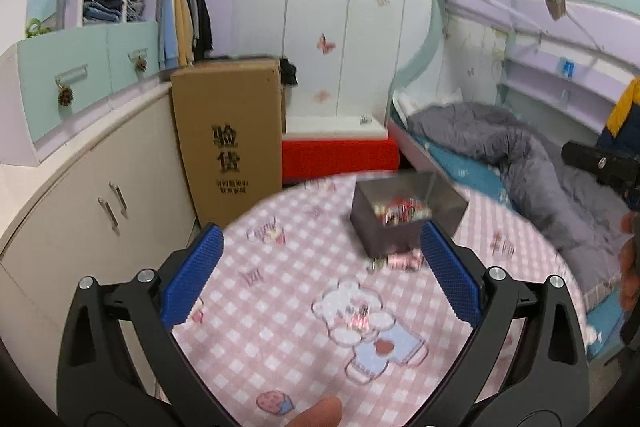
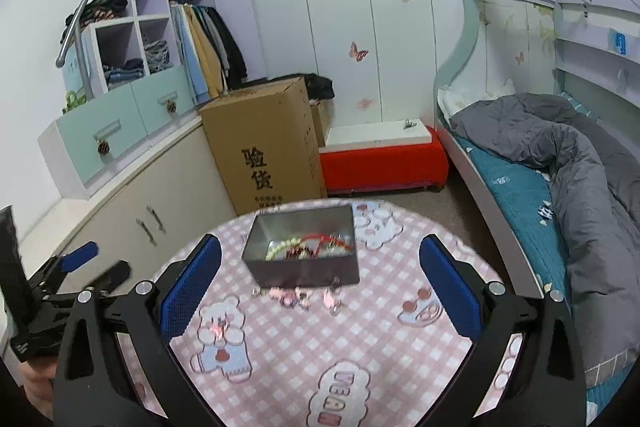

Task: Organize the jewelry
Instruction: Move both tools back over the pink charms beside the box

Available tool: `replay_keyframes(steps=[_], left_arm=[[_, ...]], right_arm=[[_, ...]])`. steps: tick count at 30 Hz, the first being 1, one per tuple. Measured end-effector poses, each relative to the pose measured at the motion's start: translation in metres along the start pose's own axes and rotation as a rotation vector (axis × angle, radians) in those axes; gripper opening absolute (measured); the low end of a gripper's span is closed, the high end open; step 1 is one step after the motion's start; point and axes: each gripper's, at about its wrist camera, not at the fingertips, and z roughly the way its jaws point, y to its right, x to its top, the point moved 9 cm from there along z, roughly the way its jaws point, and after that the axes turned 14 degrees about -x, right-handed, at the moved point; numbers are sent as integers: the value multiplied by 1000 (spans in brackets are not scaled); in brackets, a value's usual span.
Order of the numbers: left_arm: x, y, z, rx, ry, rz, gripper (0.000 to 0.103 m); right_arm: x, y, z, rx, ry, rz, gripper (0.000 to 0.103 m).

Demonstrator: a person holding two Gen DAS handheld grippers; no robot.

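Currently, both grippers stand wide open and empty, held above the round table [image 2: 400, 355] with its pink checked cloth, touching nothing. The right gripper [image 2: 320, 281] faces the far edge of the table; the grey tin box [image 2: 304, 267] sits straight ahead between its blue pads [image 2: 192, 283], close to that far edge. Inside the box lie beads and red pieces of jewelry [image 2: 308, 247], blurred. Just in front of the box, on the cloth, lies a row of small loose pieces [image 2: 298, 297], pink and silver, also between the fingers of this gripper. One more small piece [image 2: 218, 329] rests nearer, on a printed bear toward the left side of the table.

The left gripper [image 1: 322, 269] hangs off the left side of the table; from its view the box [image 1: 404, 211] is ahead and a little right, the loose pieces [image 1: 400, 261] by its right pad [image 1: 450, 273], and the single piece [image 1: 360, 319] lies between the fingers on the bear print. A fingertip [image 1: 320, 411] shows at the bottom.

The near half of the table is open cloth. Beyond the far edge stand a cardboard carton [image 2: 264, 143] and a red bench [image 2: 384, 163]; a bed [image 2: 560, 163] runs along the right.
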Motion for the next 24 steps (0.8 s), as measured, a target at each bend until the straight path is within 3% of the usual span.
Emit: replay_keyframes(steps=[8, 14, 21, 22, 24], left_arm=[[-72, 7, 56, -19, -221, 20, 96], [-97, 4, 80, -23, -299, -6, 96], [-104, 3, 100, -48, -343, -27, 96], [-104, 4, 102, -56, -346, -28, 96], [-105, 7, 107, -79, -363, -27, 81]], right_arm=[[-58, -6, 39, -23, -142, -48, 96], [-82, -4, 58, -29, -206, -55, 96], [-98, 6, 84, -63, -264, -88, 96], [-100, 8, 88, -66, -274, -91, 96], [-102, 12, 96, -68, -292, -91, 96]])
